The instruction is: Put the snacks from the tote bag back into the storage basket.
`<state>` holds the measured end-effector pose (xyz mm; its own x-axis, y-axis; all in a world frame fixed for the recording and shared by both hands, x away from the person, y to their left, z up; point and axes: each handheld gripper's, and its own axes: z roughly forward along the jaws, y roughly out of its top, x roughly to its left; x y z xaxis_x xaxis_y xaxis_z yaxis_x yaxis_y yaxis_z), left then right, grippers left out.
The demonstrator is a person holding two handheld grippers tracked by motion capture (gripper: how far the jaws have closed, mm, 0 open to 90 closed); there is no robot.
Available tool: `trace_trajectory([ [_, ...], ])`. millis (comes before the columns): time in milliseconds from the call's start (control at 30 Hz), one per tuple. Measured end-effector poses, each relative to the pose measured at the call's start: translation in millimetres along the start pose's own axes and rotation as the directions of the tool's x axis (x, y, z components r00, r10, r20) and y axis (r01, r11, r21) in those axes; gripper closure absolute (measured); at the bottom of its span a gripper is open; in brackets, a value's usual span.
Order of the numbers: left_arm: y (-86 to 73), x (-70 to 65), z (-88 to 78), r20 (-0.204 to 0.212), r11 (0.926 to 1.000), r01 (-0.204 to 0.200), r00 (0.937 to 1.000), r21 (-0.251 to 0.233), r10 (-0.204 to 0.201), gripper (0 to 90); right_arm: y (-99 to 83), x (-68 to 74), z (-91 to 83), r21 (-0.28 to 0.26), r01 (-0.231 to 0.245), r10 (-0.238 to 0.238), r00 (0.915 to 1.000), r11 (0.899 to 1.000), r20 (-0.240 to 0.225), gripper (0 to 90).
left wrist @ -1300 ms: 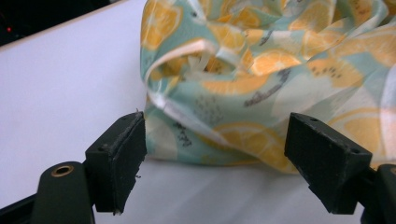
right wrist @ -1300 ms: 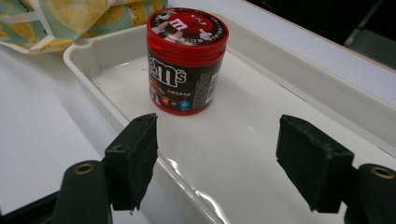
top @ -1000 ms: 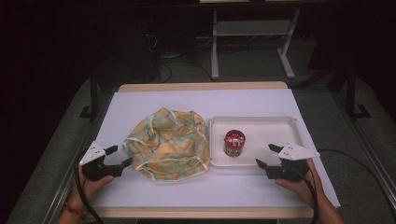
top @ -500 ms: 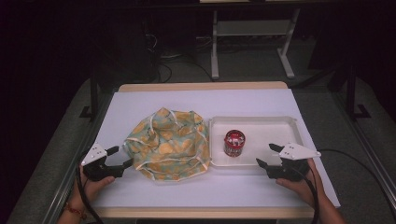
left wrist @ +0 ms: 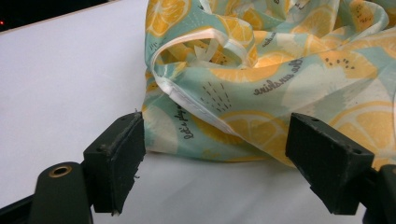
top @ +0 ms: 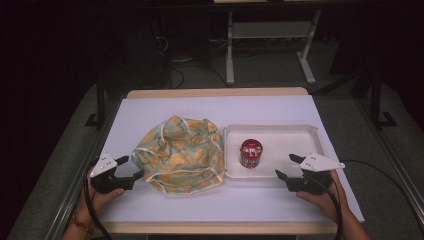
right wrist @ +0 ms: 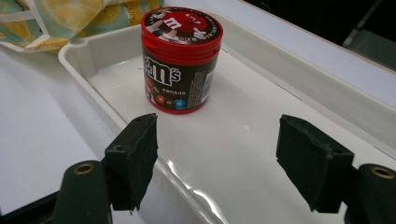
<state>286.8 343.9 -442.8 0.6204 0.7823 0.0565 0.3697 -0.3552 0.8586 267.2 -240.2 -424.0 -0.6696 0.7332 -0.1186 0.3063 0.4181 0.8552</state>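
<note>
High view: on the white desk (top: 165,210) the left tool (top: 126,169) rests with its jaws spread wide and empty, their tips just beside the near-left edge of the crumpled lemon-print cloth bag (top: 181,153); in the left gripper view the bag's hem lies just ahead between the jaws. The right tool (top: 288,166) is likewise wide and empty, poised over the near rim of the white tray (top: 290,134), with the red candy jar (right wrist: 181,59) upright in the tray ahead, slightly left.
</note>
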Motion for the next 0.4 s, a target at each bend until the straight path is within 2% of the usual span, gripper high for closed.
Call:
trace_trajectory([
  [400,5.0,-2.1,4.1,-0.010,0.9999,-0.014,0.9999,0.000,0.014,19.8,-2.3,-1.2,-6.0,-0.011,-0.020,0.020,0.9998,1.000,0.006,28.6],
])
